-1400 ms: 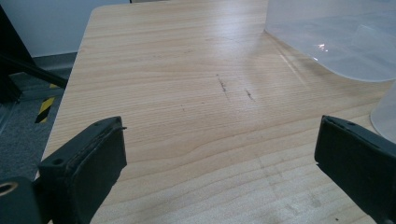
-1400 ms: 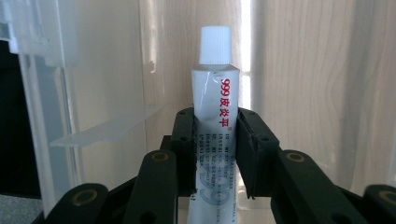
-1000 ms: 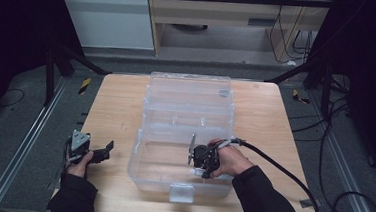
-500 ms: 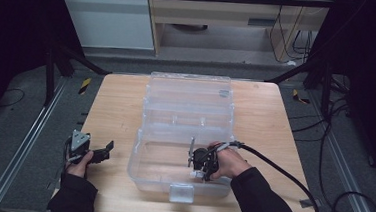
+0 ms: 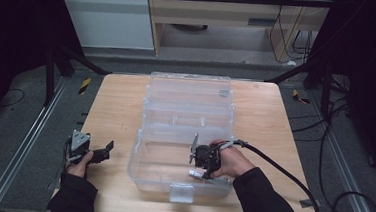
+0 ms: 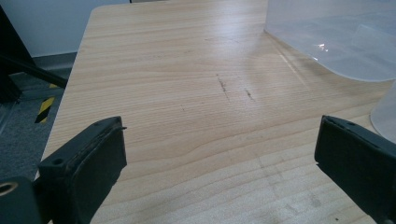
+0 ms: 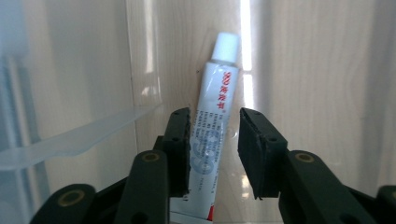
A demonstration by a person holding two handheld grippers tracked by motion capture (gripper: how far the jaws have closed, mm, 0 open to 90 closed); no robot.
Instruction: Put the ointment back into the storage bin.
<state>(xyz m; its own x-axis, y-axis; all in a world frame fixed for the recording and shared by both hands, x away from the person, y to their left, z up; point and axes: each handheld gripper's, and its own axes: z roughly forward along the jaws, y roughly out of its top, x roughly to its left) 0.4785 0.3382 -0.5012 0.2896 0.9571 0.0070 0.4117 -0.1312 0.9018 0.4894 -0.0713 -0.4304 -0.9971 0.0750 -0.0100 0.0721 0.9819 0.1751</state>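
Observation:
A clear plastic case [image 5: 138,158] lies open on the wooden table [image 5: 110,110]. On the floor of its near half rests a white tube [image 7: 219,88] with a white cap and red and blue print; in the high view the tube [image 5: 195,173] shows just under my right gripper [image 5: 202,168]. My right gripper [image 7: 214,116] is open, its jaws on either side of the tube; the left jaw touches it and a gap remains at the right jaw. My left gripper [image 5: 103,150] hovers by the table's left edge, and in its own view the left gripper [image 6: 219,140] is wide open over bare wood.
The case's lid [image 5: 187,93] lies flat toward the back of the table. A latch [image 5: 181,191] sticks out at the case's front wall. A corner of the case [image 6: 327,42] lies right of the left gripper. A cable [image 5: 277,167] trails from the right gripper.
The right gripper has shifted slightly toward the front of the case. The left gripper has stayed where it was.

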